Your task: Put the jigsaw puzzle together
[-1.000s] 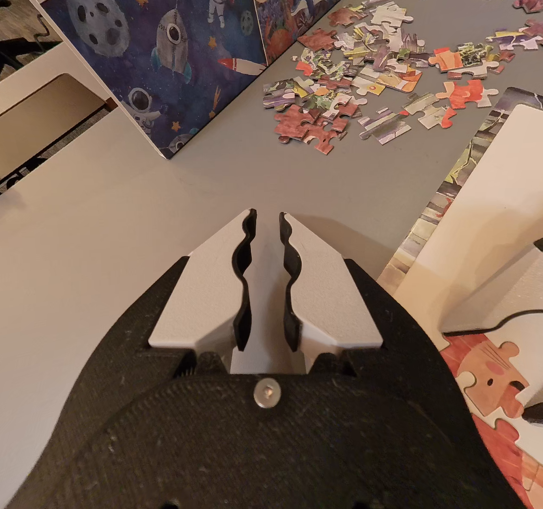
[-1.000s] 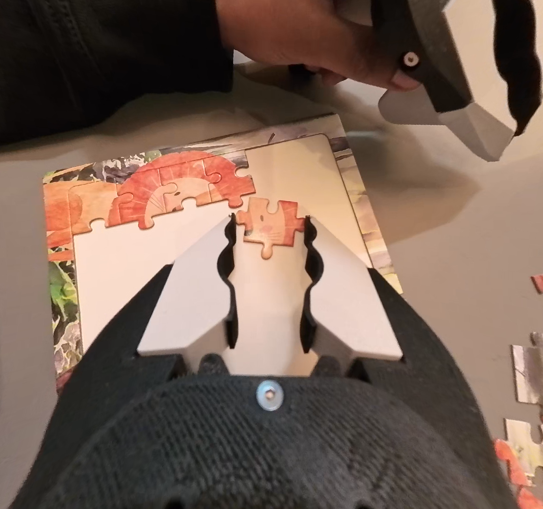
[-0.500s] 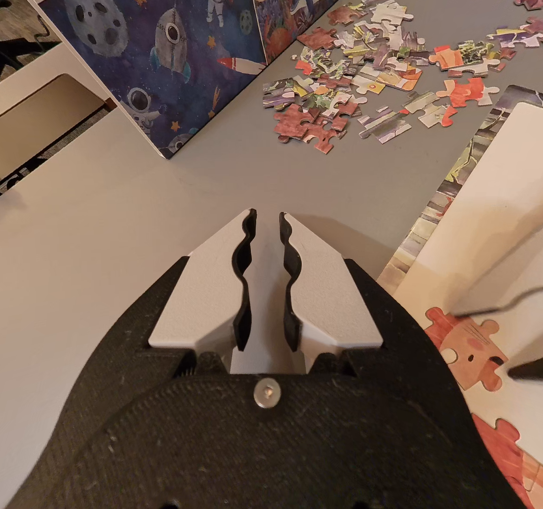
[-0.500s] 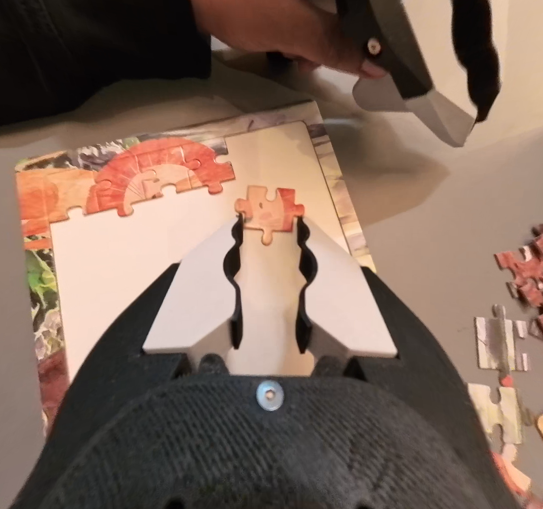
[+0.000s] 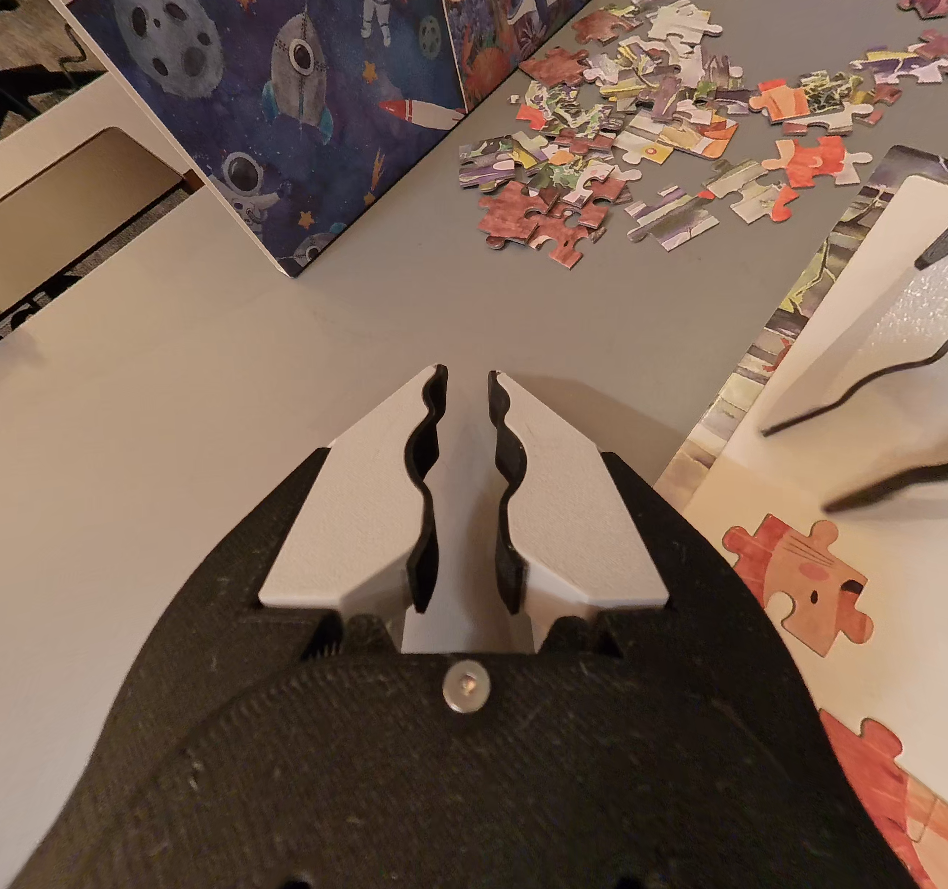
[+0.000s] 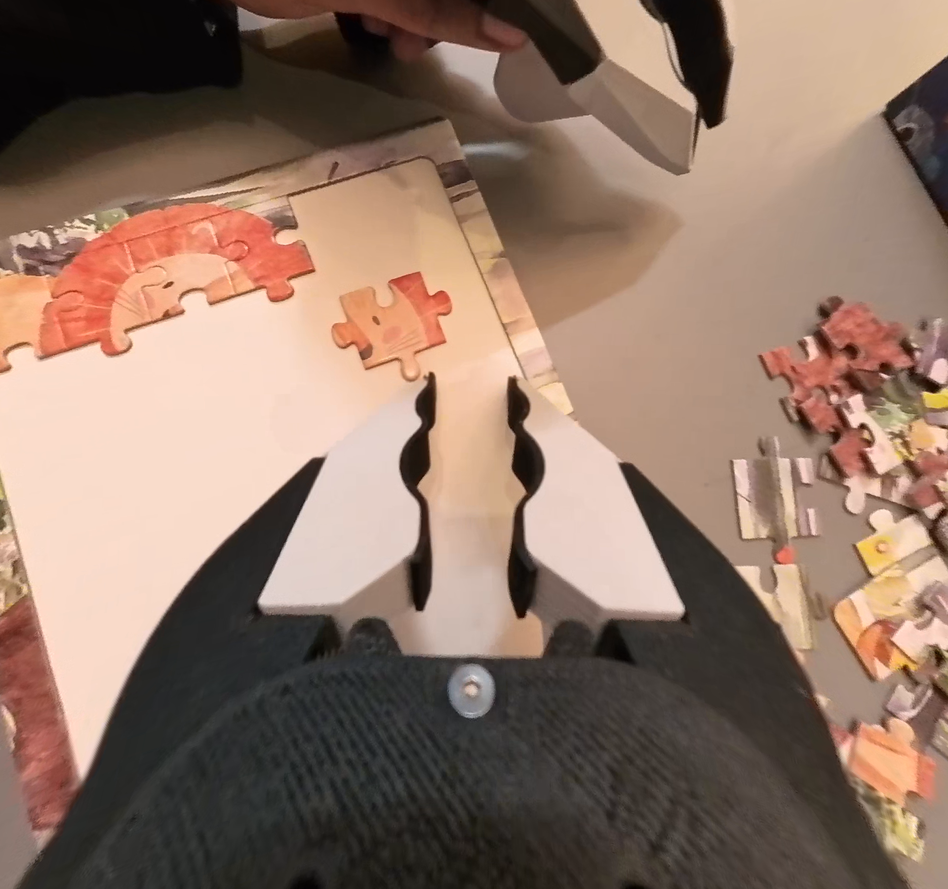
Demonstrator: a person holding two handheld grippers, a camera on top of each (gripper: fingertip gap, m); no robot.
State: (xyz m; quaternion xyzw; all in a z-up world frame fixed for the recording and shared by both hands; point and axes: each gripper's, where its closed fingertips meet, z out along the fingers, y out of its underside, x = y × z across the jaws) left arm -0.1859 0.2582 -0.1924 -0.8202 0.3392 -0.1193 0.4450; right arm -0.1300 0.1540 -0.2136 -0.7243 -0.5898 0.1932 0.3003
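Observation:
The puzzle board [image 6: 154,454] lies on the table with a white inner field and a printed rim [image 5: 744,382]. Joined orange mane pieces [image 6: 169,274] sit at its far edge. A loose lion-face piece [image 6: 390,326] lies flat on the white field, also in the left wrist view [image 5: 800,587]. My right gripper [image 6: 469,379] is open and empty, its tips just behind that piece; it also shows in the left wrist view [image 5: 795,469]. My left gripper [image 5: 467,377] hovers over bare table left of the board, jaws a narrow gap apart and empty; it also shows in the right wrist view [image 6: 687,146].
Several loose puzzle pieces [image 5: 615,146] lie scattered beyond the board, also in the right wrist view [image 6: 872,403]. A space-themed box [image 5: 287,85] stands at the back left. A hand [image 6: 410,8] in a dark sleeve holds the left gripper. The table edge runs along the left.
My right gripper let go of the lion-face piece, drew back from it, and its jaws narrowed. The piece now lies free on the board. My left gripper has not moved.

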